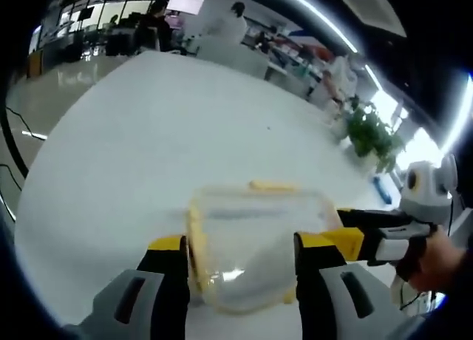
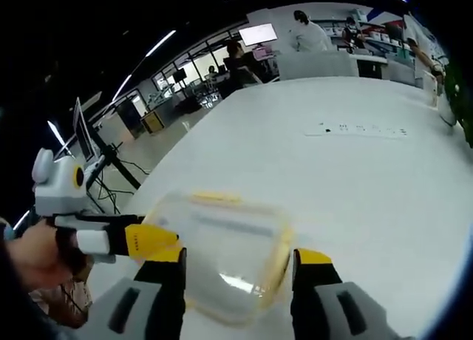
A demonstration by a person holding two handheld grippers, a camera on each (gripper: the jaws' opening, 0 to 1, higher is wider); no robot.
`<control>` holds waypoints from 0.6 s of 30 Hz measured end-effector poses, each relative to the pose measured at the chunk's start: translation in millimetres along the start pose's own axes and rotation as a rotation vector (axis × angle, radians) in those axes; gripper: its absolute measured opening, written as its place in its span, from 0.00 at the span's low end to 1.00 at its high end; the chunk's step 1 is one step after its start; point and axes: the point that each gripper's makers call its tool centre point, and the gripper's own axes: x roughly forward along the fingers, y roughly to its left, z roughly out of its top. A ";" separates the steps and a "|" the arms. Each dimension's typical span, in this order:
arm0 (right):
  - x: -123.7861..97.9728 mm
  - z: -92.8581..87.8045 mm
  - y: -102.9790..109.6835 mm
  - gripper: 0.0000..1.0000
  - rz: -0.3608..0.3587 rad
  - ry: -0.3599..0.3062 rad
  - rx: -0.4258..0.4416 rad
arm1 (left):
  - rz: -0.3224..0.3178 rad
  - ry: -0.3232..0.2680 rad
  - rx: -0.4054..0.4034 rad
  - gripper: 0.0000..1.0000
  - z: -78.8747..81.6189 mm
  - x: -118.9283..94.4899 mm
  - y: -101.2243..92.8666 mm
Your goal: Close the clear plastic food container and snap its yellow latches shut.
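In the left gripper view, the clear plastic food container (image 1: 255, 244) sits on a white table (image 1: 148, 155), lid on, with a yellow latch (image 1: 273, 185) along its far edge and another yellow latch (image 1: 196, 245) down its left side. The left gripper (image 1: 242, 270) stands with its jaws spread wide, one on either side of the container's near end; whether the yellow-tipped jaws touch the walls cannot be told. From the right, the right gripper (image 1: 353, 229) reaches in with its yellow-and-black jaw tip at the container's right edge, held by a hand (image 1: 436, 262). A potted plant (image 1: 373, 137) stands at the far right of the table, and people and desks sit in the background. In the right gripper view, the same container (image 2: 222, 247) lies on the white table (image 2: 355, 192) between the spread jaws of the right gripper (image 2: 238, 281), a yellow latch (image 2: 279, 253) showing along its right side and one (image 2: 216, 198) on the far edge. The left gripper (image 2: 159, 240) enters from the left, its yellow tip meeting the container's left edge, gripped by a hand (image 2: 33, 255). A white power strip (image 2: 362, 131) lies farther off on the table.
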 end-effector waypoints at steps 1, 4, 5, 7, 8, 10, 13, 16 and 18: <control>-0.5 0.1 -1.4 0.60 -0.003 -0.005 0.002 | 0.013 -0.012 0.010 0.57 2.4 -1.0 4.0; -1.4 4.0 -7.7 0.74 -0.025 -0.044 0.016 | 0.004 -0.040 0.003 0.69 4.4 0.1 10.9; -1.2 4.1 -8.9 0.84 -0.030 -0.048 0.017 | -0.006 -0.036 -0.019 0.71 2.2 -0.2 12.1; 1.0 6.0 -11.9 0.97 -0.037 -0.067 0.026 | -0.004 -0.051 -0.028 0.76 2.2 -1.2 16.7; 1.8 6.1 -13.0 0.99 -0.036 -0.073 0.031 | 0.007 -0.073 -0.019 0.81 4.6 -1.6 19.4; 1.3 5.9 -13.3 1.00 -0.036 -0.074 0.028 | 0.048 -0.143 0.005 1.00 12.6 -4.2 28.0; 1.4 5.8 -12.2 1.00 -0.033 -0.075 0.036 | 0.022 -0.112 -0.014 0.99 5.2 -8.4 28.1; -0.6 8.1 -7.4 1.00 -0.024 -0.084 0.037 | 0.028 -0.108 0.005 0.99 3.4 -11.7 31.8; -1.5 8.8 -4.7 1.00 -0.020 -0.088 0.034 | 0.026 -0.107 0.008 0.99 2.1 -13.5 31.3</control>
